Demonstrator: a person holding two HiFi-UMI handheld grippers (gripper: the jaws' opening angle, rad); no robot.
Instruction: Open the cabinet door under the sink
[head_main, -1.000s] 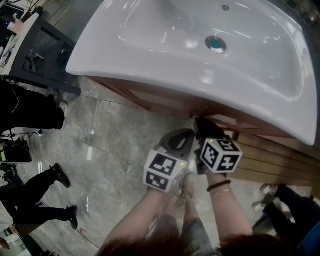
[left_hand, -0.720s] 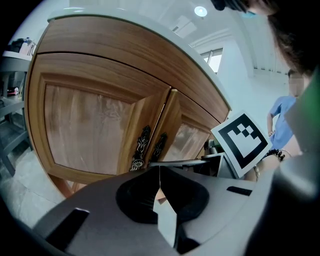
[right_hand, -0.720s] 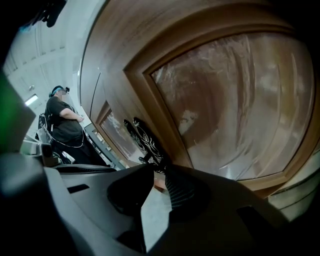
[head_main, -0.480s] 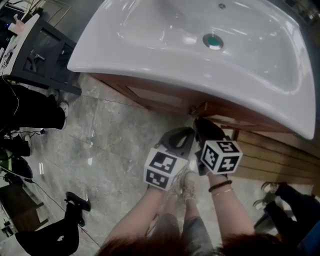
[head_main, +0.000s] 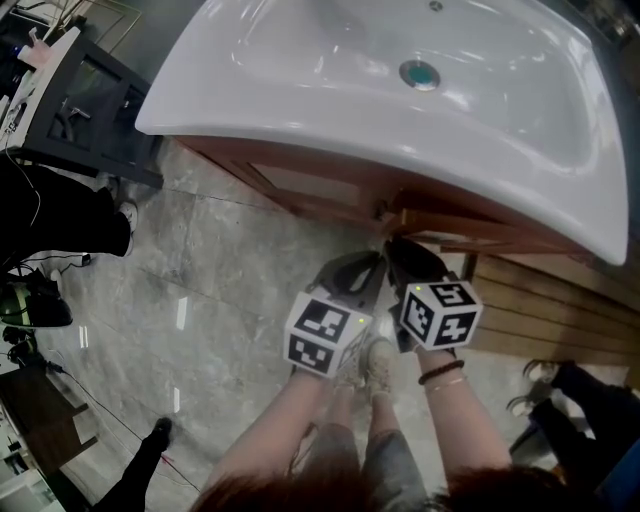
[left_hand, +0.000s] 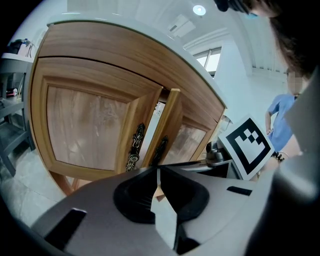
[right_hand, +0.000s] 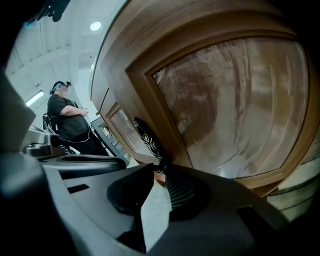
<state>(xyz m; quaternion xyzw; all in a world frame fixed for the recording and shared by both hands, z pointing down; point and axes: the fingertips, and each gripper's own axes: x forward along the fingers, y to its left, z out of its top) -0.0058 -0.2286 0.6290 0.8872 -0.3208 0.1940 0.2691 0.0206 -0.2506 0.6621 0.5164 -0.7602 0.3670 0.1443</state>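
The sink (head_main: 300, 90) fills the head view at 12 o'clock. The two grippers are below it, near 6 o'clock. The right gripper (head_main: 398, 245) has its jaws closed on the dark handle (right_hand: 147, 132) of the right door (right_hand: 235, 100). That door is open a crack, at 12 o'clock from the gripper. The left gripper (head_main: 372, 265) is squeezed tight with nothing in it. It is just beside the right gripper, at its 9 o'clock.

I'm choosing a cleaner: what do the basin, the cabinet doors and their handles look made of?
Basin: glossy white, likely glazed ceramic, given its sharp light reflections. Cabinet doors: wood or wood veneer, warm brown, visible grain, slight sheen. Handles: dark, ornate scrollwork, probably cast metal; too small to be sure.
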